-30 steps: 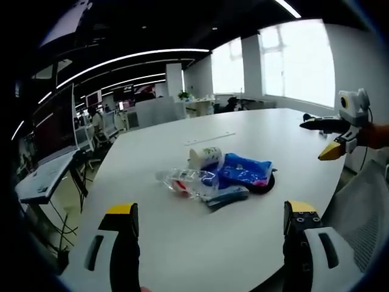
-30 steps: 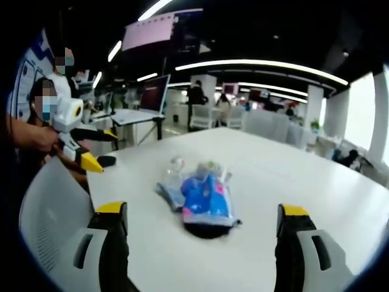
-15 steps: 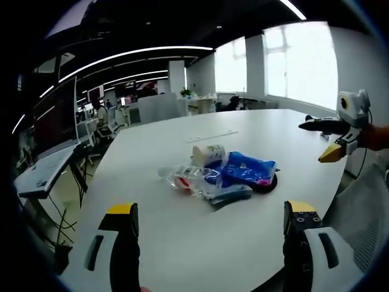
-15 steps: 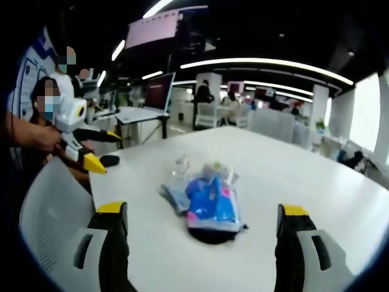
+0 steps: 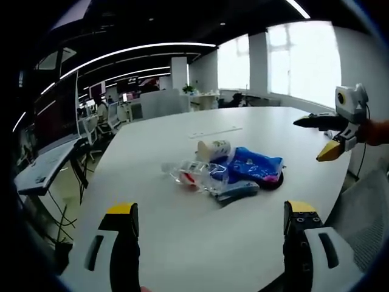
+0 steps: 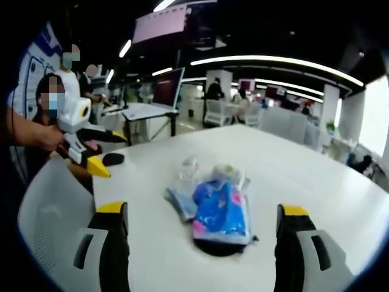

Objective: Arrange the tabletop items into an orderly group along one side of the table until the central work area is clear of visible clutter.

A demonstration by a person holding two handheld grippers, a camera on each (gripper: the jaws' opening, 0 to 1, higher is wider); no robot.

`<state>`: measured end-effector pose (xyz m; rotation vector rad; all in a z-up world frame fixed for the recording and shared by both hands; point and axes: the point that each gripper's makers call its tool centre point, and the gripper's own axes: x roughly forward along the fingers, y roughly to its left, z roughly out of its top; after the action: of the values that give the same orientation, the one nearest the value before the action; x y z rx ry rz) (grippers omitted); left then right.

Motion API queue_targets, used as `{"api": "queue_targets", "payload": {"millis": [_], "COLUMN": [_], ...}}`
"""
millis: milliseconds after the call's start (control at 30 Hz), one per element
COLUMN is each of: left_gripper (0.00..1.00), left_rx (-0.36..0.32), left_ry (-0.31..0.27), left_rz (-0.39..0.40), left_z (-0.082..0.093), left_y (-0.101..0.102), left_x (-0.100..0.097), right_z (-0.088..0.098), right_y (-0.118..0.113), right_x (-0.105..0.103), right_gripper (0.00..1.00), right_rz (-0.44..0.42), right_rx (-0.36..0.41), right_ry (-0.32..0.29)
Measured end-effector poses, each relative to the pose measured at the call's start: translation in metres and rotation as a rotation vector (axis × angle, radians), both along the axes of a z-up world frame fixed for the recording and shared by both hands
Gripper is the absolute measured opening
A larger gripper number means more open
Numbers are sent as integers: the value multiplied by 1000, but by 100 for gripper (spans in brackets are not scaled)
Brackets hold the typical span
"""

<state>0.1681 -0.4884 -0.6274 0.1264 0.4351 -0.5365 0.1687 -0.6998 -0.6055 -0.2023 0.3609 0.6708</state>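
Looking along the left gripper (image 5: 211, 222) in the left gripper view, its two yellow-tipped jaws stand wide apart with nothing between them, above the near part of a white table (image 5: 182, 243). Toward the middle of the table lies a small heap of clutter: a blue packet (image 5: 255, 167) rests on a black round object (image 5: 276, 180), a white paper cup (image 5: 213, 149) lies on its side just behind the packet, and a crumpled clear plastic wrapper (image 5: 188, 174) touches the packet's left end. A flat grey-blue pack (image 5: 236, 192) pokes out under the packet's near edge. At the right edge, the right gripper (image 5: 325, 137) hangs over the table's rim, jaws parted, held by a hand in an orange sleeve (image 5: 374, 132).

In the right gripper view, the right gripper (image 6: 202, 222) likewise shows its jaws spread and bare. The same heap sits ahead of it on the table (image 6: 304, 182): blue packet (image 6: 222, 208) nearest, over the black round object (image 6: 217, 247), with the grey-blue pack (image 6: 180, 202) to its left, the wrapper (image 6: 188, 170) and cup (image 6: 226, 173) behind. At left, the left gripper (image 6: 103, 152) hovers near a dark oval item (image 6: 113, 159) at the table's edge, and a white chair back (image 6: 51, 213) stands beside the table.
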Motion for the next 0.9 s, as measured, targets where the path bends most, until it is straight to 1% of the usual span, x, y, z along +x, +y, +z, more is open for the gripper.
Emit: {"api": "queue_targets", "payload": {"millis": [200, 400, 900], "left_gripper": [99, 99, 99], "left_rx": [5, 2, 0], "left_ry": [7, 15, 29], "left_rz": [1, 6, 12], "left_z": [-3, -6, -11], "left_y": [1, 3, 6], "left_x": [2, 6, 15], "right_z": [-3, -7, -13], "right_y": [14, 24, 43], "right_x": [5, 11, 27], "right_gripper": [98, 94, 82], "right_rz": [48, 89, 142], "right_rx": [-12, -28, -56], "right_ry": [6, 17, 35]}}
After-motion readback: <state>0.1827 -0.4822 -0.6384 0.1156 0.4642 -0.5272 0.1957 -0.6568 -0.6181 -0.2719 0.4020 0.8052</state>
